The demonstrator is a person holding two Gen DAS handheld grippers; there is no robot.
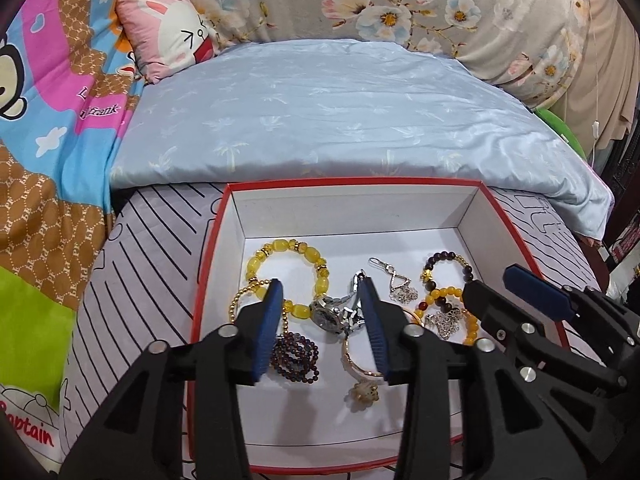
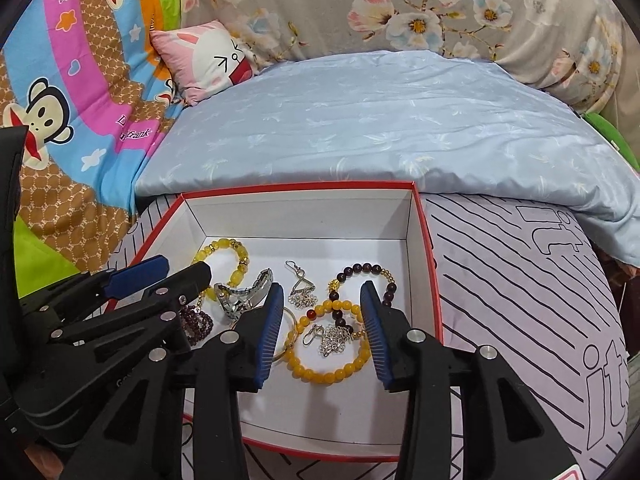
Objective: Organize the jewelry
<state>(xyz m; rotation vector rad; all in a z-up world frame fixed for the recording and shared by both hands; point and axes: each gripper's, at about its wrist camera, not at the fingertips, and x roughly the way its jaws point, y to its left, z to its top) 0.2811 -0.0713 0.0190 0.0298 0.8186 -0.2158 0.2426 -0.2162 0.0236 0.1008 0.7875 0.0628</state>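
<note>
Two grippers of mine hung over the red-rimmed white cardboard box (image 2: 424,240), which sat on a lilac cover with black stripes (image 2: 520,280) just before a pale blue quilt (image 1: 320,112). All the jewelry lay inside the box — a yellow beaded bracelet (image 1: 294,258) at the left, a silver metal wristwatch (image 1: 332,312) mid-box, an amber beaded bracelet (image 2: 332,372) and a dark-bead bracelet (image 2: 366,270) to the right. My left gripper (image 1: 322,316) stood spread, grasping nothing, above the watch; my right gripper (image 2: 322,320) stood likewise spread — over the amber bracelet.
</note>
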